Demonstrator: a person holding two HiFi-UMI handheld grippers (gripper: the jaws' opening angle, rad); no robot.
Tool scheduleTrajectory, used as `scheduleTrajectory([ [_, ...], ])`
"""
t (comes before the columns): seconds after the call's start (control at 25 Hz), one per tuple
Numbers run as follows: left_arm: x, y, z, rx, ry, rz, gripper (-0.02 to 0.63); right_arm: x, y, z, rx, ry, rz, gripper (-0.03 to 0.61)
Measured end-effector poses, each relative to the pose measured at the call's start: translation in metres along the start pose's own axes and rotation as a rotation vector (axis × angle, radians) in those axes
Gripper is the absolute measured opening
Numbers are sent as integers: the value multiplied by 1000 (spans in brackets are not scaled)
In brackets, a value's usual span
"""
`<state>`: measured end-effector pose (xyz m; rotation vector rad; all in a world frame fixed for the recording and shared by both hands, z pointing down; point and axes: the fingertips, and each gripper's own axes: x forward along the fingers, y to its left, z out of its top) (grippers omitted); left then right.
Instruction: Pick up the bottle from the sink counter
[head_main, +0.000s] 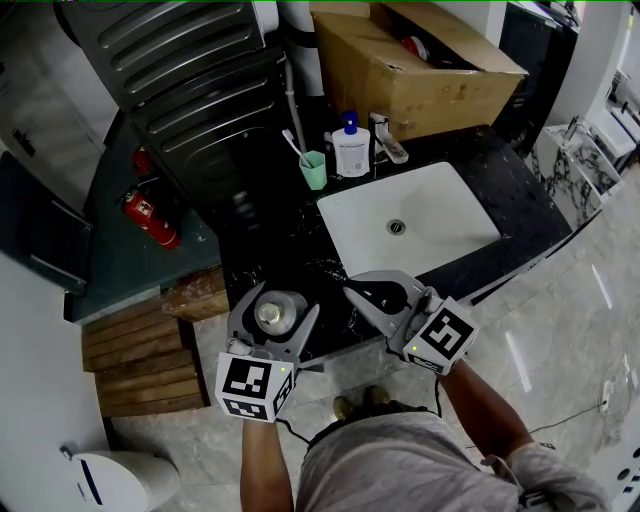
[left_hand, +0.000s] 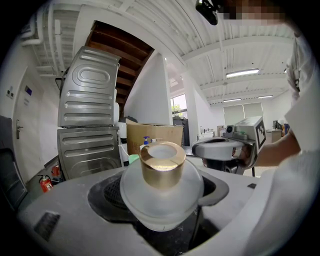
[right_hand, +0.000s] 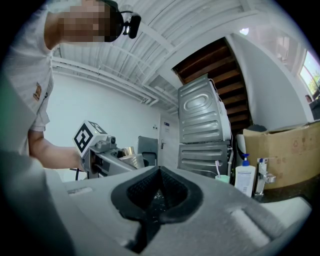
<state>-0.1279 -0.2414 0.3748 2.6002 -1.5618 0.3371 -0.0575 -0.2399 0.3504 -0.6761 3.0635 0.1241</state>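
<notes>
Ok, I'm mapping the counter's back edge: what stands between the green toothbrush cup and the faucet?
A white pump bottle with a blue pump head stands between the green cup and the faucet. The head view shows this best.

At the near edge of the sink counter (head_main: 510, 205), the left gripper (head_main: 275, 300) has the bottle (left_hand: 161, 175) between its jaws, with the right gripper (head_main: 352, 290) just beside it on the right. Beyond them a basin (head_main: 445, 200) is set into the counter. Behind its far rim stand, left to right, a cup (head_main: 314, 172) with a toothbrush (head_main: 294, 144) in it, a pump bottle (head_main: 351, 152) and a tap (head_main: 386, 138). A cardboard box (head_main: 420, 90) sits behind those. Stacked machines (head_main: 200, 90) stand left of the counter, and a fire extinguisher (head_main: 152, 220) lies further left.
</notes>
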Motion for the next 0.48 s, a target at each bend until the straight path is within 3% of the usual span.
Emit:
scheduleTrajectory([
  [0.48, 2, 2, 0, 0, 1, -6, 331, 2, -2, -2, 2, 3, -4, 0],
])
